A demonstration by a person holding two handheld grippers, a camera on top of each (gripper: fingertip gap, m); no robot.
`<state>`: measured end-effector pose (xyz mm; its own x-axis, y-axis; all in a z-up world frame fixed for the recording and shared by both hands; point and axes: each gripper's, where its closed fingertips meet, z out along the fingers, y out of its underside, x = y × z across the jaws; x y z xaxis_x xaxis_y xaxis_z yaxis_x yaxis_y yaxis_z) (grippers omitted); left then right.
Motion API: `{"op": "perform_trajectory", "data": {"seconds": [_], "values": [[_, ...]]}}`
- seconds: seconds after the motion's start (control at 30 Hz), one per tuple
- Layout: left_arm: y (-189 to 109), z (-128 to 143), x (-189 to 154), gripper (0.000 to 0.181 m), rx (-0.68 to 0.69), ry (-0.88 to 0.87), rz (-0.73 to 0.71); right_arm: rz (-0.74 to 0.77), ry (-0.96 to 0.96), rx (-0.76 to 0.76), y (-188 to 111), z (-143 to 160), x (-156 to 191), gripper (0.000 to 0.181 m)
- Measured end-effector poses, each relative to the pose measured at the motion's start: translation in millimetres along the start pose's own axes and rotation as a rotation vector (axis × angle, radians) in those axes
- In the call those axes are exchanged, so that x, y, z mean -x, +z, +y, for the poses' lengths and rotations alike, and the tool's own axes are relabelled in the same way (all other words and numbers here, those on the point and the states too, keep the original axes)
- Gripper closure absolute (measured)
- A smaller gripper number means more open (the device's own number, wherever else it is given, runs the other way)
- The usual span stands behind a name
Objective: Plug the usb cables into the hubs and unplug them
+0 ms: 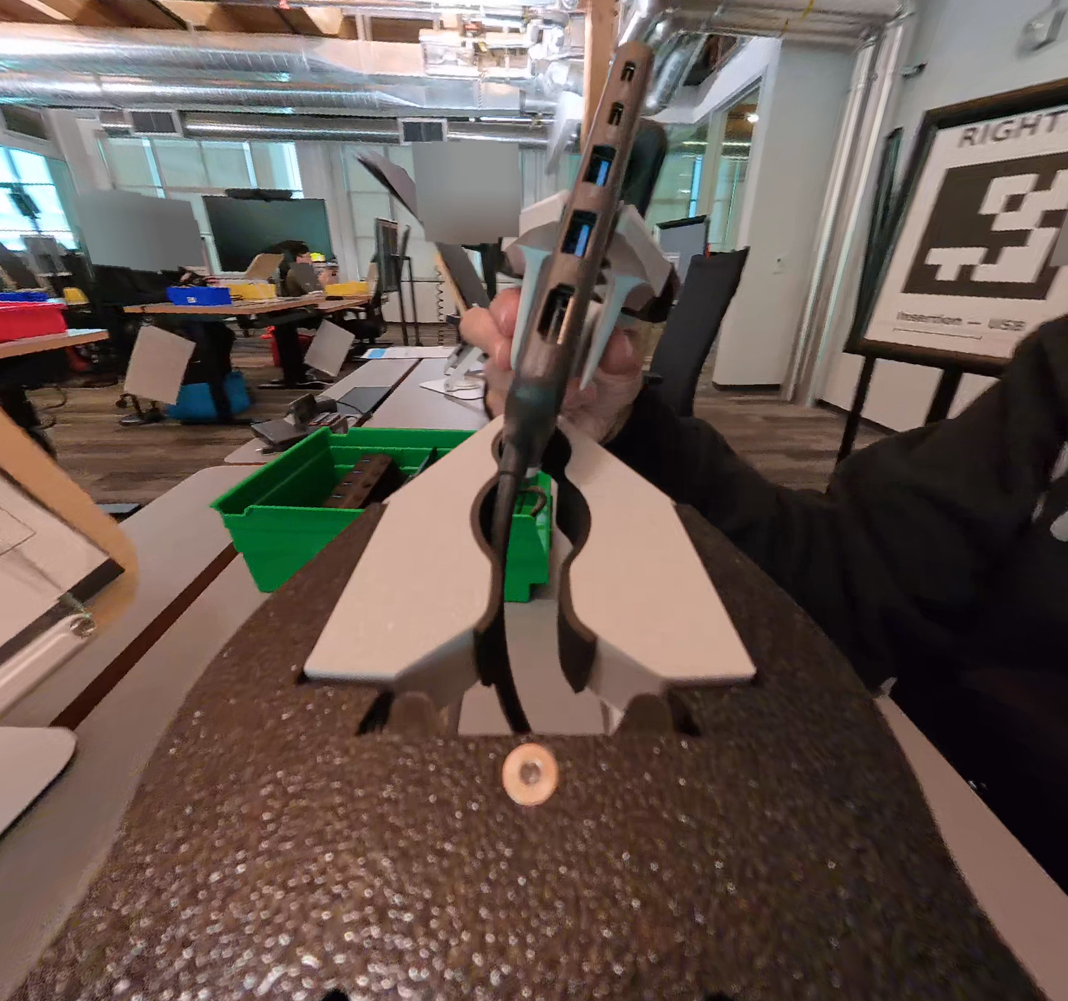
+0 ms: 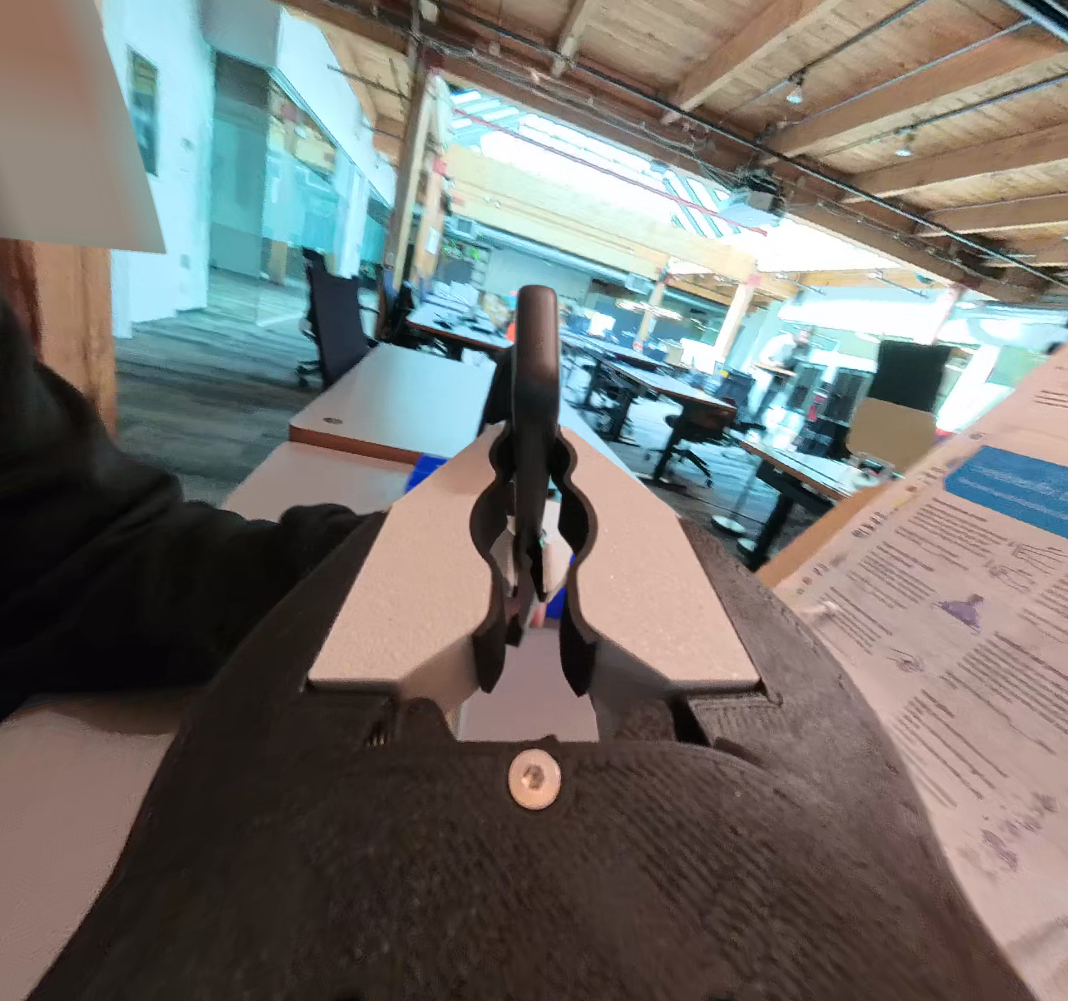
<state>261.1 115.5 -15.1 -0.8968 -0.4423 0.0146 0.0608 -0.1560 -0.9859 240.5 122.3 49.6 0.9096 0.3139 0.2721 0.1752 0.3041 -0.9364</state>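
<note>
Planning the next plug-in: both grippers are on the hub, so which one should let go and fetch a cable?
Left, probably. The right gripper clamps the hub mid-body, while the left gripper pinches only its lead, near the green bin.

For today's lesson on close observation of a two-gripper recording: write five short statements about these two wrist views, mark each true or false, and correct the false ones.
1. The left gripper is shut on the hub. True.
2. The hub lies flat on the table. False: it is held up in the air, tilted.
3. A green bin stands beyond the left gripper. True.
4. The right gripper is open and empty. False: it is shut on the hub.
5. A cable fills every hub port. False: the ports facing the left wrist camera are empty.
</note>
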Motion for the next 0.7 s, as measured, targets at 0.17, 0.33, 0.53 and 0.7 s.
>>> {"op": "perform_trajectory", "data": {"seconds": [0.17, 0.33, 0.53, 0.7], "values": [[-21.0, -16.7, 38.8, 0.126, -0.042, 0.077, -0.306, 0.275, -0.153, 0.044, -20.9, -18.3, -30.6, 0.171], [-44.3, -38.2, 51.1, 0.124, -0.087, 0.124, -0.459, 0.954, -0.504, 0.199, -120.3, -49.2, -100.6, 0.171], [-42.4, -30.6, 55.7, 0.130, -0.085, 0.075, -0.452, 1.132, -0.430, 0.156, -203.4, -28.0, -143.3, 0.170], [-36.0, -20.8, 57.3, 0.131, -0.038, 0.066, -0.443, 1.213, -0.077, 0.226, -249.3, 36.2, -173.9, 0.171]]}}
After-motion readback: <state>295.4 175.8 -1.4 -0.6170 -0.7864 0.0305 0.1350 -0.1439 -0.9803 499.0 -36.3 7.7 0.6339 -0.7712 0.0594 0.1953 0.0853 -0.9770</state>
